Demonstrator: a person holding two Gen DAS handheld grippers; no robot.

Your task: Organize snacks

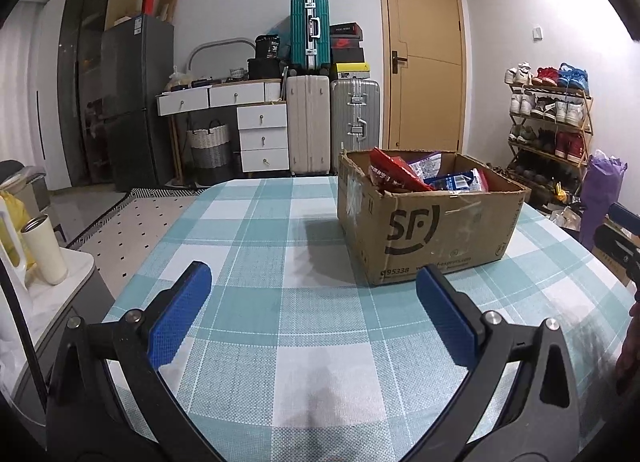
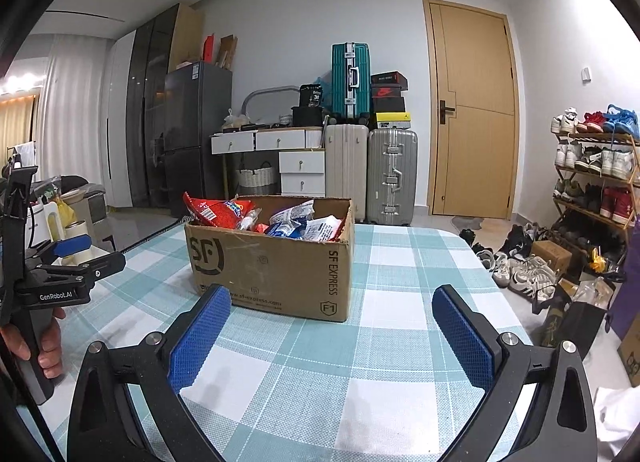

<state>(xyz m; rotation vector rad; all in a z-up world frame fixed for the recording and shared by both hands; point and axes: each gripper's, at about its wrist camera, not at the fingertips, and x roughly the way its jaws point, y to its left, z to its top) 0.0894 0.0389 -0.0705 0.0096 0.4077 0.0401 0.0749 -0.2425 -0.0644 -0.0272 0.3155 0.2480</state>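
Note:
A brown cardboard box (image 1: 432, 229) marked SF stands on the teal-and-white checked tablecloth (image 1: 280, 246); it holds red snack bags (image 1: 394, 173) and blue-and-white packets (image 1: 456, 181). My left gripper (image 1: 314, 278) hovers open over the cloth, short of the box's near left corner, holding nothing. In the right wrist view the same box (image 2: 276, 262) sits ahead and slightly left, with red bags (image 2: 218, 209) and blue packets (image 2: 288, 223) inside. My right gripper (image 2: 332, 302) is open and empty, just before the box. The left gripper (image 2: 72, 252), held by a hand (image 2: 48, 346), shows at that view's left edge.
Behind the table stand suitcases (image 1: 310, 121), white drawers (image 1: 262, 137), a dark fridge (image 1: 136, 101) and a wooden door (image 1: 424, 57). A shoe rack (image 2: 596, 181) and loose shoes (image 2: 520, 266) lie right. A cream cup (image 1: 44, 250) sits on a side surface left.

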